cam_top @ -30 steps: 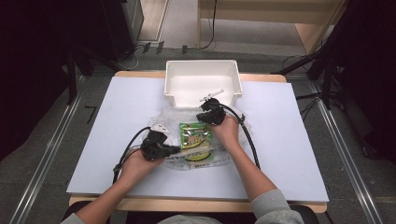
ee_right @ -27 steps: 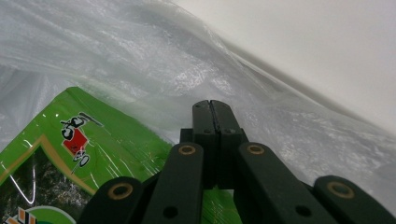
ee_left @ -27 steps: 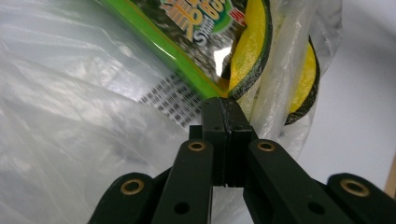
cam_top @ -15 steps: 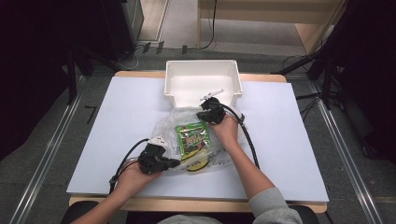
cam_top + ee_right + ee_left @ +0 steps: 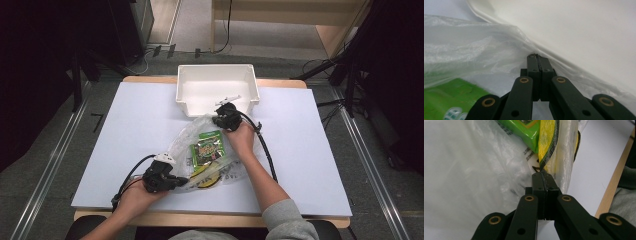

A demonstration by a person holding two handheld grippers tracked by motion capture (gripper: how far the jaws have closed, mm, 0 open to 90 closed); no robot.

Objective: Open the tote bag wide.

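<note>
Since the earlier frame, left gripper has withdrawn toward the counter's near edge, stretching the clear plastic bag. Its jaws are pressed together, pinching the bag's near edge. Right gripper, beside the white bin, pinches the far edge. Green packet lies inside, between the grippers.

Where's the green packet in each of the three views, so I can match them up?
High view: green packet at table centre, inside the clear bag.
Left gripper view: top centre, above the left tool.
Right gripper view: bottom left corner, left of the right tool.
Shared landmark: the clear bag, pinched by both tools.
</note>
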